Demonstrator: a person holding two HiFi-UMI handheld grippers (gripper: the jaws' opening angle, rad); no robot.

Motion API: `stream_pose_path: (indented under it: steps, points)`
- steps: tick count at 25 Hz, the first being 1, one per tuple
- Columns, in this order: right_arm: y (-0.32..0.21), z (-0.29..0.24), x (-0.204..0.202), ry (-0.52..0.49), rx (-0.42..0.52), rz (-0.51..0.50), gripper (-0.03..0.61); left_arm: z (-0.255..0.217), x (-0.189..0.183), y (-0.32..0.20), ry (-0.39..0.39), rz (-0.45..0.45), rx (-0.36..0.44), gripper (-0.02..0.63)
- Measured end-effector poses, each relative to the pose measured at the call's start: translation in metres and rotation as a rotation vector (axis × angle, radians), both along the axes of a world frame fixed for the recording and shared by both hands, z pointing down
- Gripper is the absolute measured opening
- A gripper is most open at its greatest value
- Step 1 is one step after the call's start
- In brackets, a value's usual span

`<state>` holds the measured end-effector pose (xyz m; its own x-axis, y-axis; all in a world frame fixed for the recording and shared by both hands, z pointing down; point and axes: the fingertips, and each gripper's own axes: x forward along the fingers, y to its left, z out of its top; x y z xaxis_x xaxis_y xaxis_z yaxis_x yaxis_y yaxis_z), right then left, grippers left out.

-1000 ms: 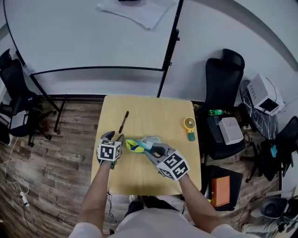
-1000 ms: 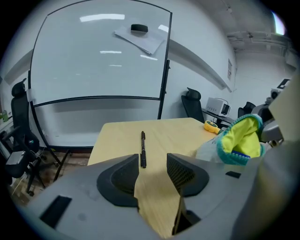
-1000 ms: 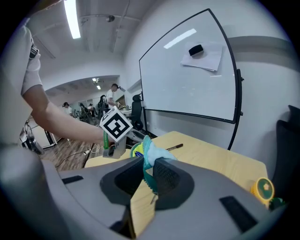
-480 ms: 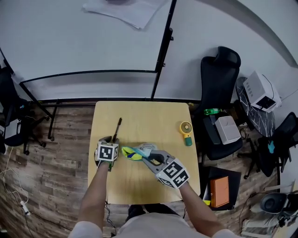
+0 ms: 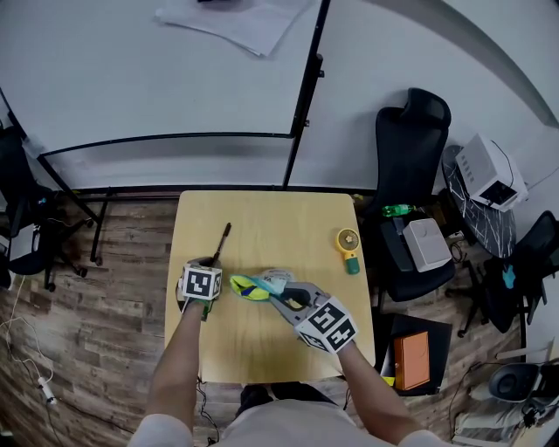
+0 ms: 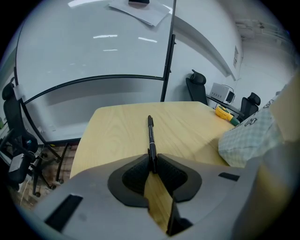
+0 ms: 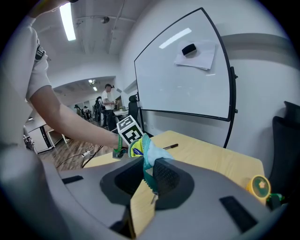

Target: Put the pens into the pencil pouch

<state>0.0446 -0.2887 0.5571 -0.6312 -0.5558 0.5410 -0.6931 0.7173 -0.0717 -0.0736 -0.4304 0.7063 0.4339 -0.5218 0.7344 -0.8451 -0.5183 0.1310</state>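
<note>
At a light wooden table (image 5: 262, 349), a person works two hand-held grippers over a pen and a pouch. The left gripper (image 6: 151, 161) has its jaws closed on the near end of a black pen (image 6: 150, 133), which runs straight ahead from the pads over the tabletop, its far end pointing toward the table's back edge. In the head view the pen (image 5: 221, 242) sits on the table's left side, just in front of the left gripper (image 5: 211, 261).

The right gripper (image 7: 149, 171) is clamped on the teal zipped edge of the pouch (image 7: 143, 149), a pale checked pouch with yellow and blue at its far end. The pouch (image 5: 256, 285) lies at mid-table between the two grippers, with the right gripper (image 5: 286, 293) holding its right end. It is to the right of the pen, apart from it.

A yellow tape measure (image 5: 348, 240) rests near the table's right edge, well apart from the pouch. Behind the table stands a whiteboard (image 5: 157, 79) with a sheet of paper (image 5: 231, 19) on it. A black office chair (image 5: 410, 166) is at the right.
</note>
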Motion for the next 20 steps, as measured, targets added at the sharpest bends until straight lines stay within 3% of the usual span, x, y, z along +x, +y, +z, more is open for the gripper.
stream_pose_path:
  steps: [4, 9, 20]
  points:
    - [0.002, 0.0, 0.004, 0.003, 0.002, 0.001, 0.058, -0.008, -0.005, 0.007, -0.013, 0.003, 0.006, 0.06]
    - [0.008, 0.001, 0.011, 0.007, 0.007, -0.002, 0.058, -0.045, -0.012, 0.03, 0.014, 0.015, 0.076, 0.06]
    - [0.015, 0.007, 0.011, 0.039, 0.026, 0.021, 0.058, -0.114, -0.025, 0.129, 0.062, 0.081, 0.161, 0.06]
